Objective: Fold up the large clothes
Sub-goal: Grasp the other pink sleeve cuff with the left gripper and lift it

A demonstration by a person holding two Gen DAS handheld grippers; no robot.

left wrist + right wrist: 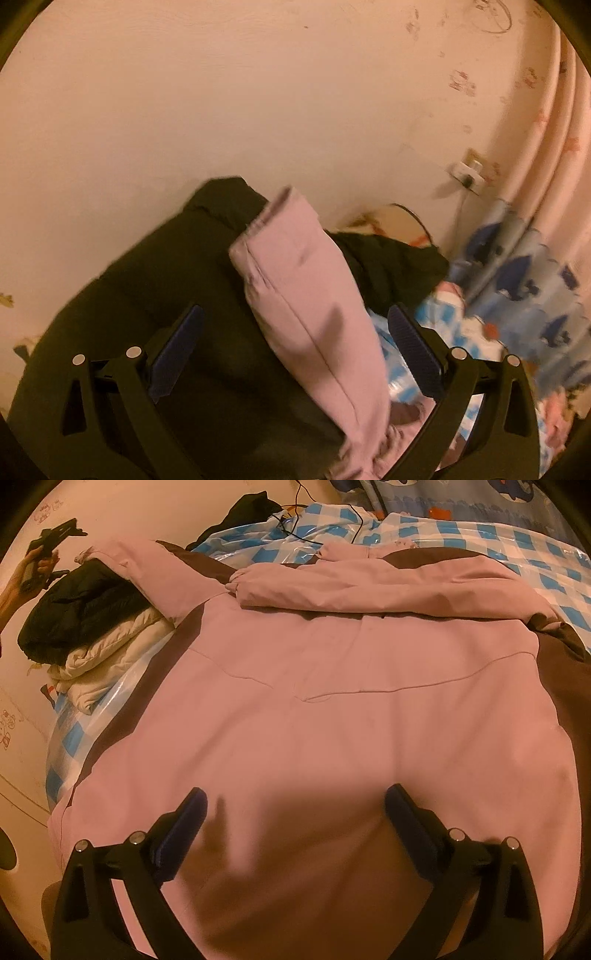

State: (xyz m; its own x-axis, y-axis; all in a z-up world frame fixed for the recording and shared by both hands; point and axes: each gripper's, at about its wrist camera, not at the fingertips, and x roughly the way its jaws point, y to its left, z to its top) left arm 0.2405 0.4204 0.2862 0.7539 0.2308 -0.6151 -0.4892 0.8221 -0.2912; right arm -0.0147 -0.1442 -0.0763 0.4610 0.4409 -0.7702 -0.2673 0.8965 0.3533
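Right wrist view: pink jacket (314,709) lay flat across the centre of the frame, brown side panels at both edges, one sleeve (351,587) folded across the upper part. It rested on a blue-checked plastic-covered surface (517,539). Right gripper (295,805) hovered over the lower hem, jaws wide apart, holding nothing. Left gripper (295,325) was likewise open and empty; the other sleeve (306,295) hung between its fingers, over a dark green garment (155,295). Judgement: next fold needs a pinch at the hem corner, both layers caught, carried evenly to the shoulder line. Fabric looked smooth, thin-shelled, lightly creased; seams stitched in curves. At upper left, a folded black puffer (81,602) sat on a cream quilted garment (110,657).
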